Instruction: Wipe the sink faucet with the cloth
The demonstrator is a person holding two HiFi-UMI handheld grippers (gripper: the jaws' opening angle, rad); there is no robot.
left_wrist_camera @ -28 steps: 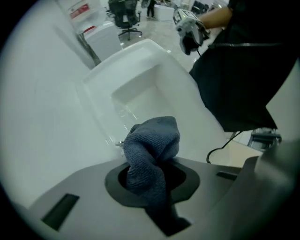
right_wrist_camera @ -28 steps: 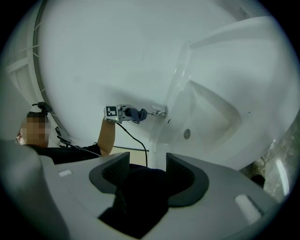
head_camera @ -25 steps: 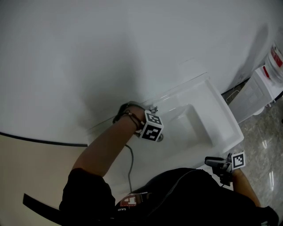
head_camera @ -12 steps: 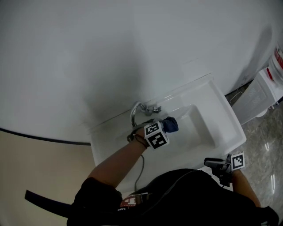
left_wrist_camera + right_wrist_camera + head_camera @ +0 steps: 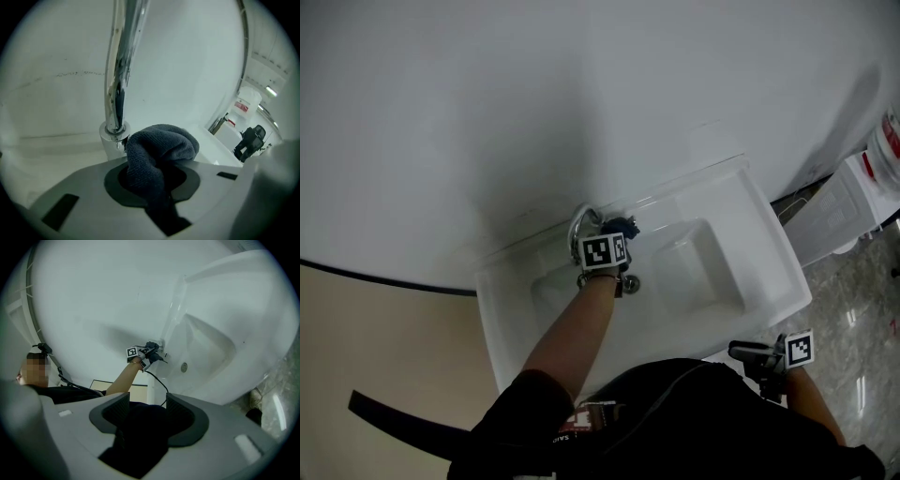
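Cloth: dark, soft, light, likely to bunch and slip; best pinched on a gathered fold so a wad sticks out. Left gripper partly closed, pinching it, wad at the faucet base on the sink back rim, seemingly touching. Right gripper spread, empty, well apart

Curved metal faucet: polished chrome, mirror-bright, smooth. Dark blue-grey cloth: soft fabric, ribbed nap, matt (looks like microfibre). White sink: smooth, glossy, ceramic-looking. Left hand-held gripper: grey matt plastic body, black matt jaw liners. Grey floor: veined stone-look tiles, polished, catching light.
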